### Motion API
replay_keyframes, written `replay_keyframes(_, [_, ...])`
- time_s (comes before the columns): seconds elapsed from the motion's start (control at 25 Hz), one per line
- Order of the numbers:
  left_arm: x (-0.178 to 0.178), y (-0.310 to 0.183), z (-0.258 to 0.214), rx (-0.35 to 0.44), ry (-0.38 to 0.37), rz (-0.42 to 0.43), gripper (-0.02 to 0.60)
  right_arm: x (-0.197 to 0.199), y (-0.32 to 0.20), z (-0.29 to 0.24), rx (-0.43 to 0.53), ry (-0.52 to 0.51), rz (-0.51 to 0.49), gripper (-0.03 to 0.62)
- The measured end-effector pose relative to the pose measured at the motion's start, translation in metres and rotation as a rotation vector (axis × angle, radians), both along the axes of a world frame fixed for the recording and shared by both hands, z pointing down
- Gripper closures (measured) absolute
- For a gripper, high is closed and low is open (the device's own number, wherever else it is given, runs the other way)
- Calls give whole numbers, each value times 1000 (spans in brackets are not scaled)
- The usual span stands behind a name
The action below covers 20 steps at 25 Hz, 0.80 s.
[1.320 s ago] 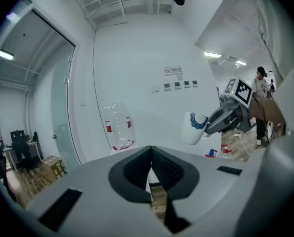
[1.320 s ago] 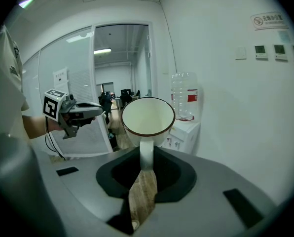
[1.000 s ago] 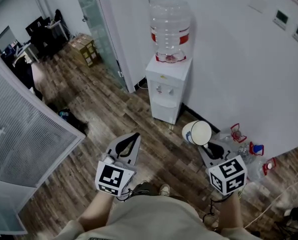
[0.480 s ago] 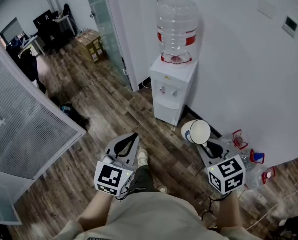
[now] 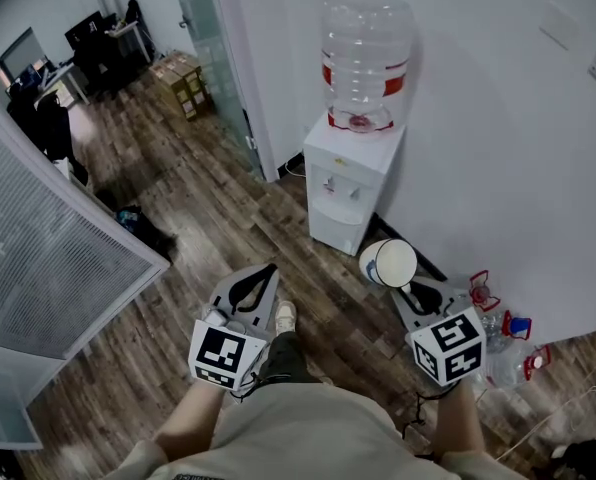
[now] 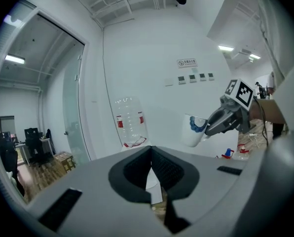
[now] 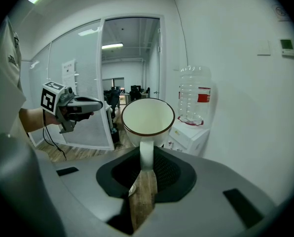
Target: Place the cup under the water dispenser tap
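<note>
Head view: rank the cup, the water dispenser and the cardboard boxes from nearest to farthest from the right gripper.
1. The cup: held by its handle in the right gripper.
2. The water dispenser: ahead, against the white wall.
3. The cardboard boxes: far off, at the view's upper left.

The cup (image 5: 390,264) is a white mug with a dark rim and a blue mark on its side. It is held in the air, tipped over, with its handle pinched in the right claw (image 7: 146,158). The white dispenser (image 5: 350,183) stands on the floor (image 5: 228,218) against the wall (image 5: 498,168) and carries a clear bottle (image 5: 366,63) with a red band. Its taps (image 5: 336,185) are well apart from the cup.
</note>
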<state>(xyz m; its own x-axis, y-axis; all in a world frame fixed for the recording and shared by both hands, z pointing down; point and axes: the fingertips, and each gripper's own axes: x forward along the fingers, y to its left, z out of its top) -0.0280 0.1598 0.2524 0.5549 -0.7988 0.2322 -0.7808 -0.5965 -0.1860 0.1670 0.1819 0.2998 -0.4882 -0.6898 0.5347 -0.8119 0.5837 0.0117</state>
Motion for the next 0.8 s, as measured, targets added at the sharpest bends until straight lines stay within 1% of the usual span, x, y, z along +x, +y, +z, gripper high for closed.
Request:
replay_keyframes(0.28, [-15,-55,5,-19,13,20,575,-20,-52,14,-45,18,8,523])
replay_keyframes(0.48, [-27,-113,10,-52,6,53,575,-38,-100,26,-97,32,22,523])
replay_keyframes(0.68, [-49,-173,17,-76,5,83,575,-63,-153,41,-141,64,49,523])
replay_keyframes(0.8, [-59,-203,26,-86,10,120,575,-76,-178,56,-173,71,75,523])
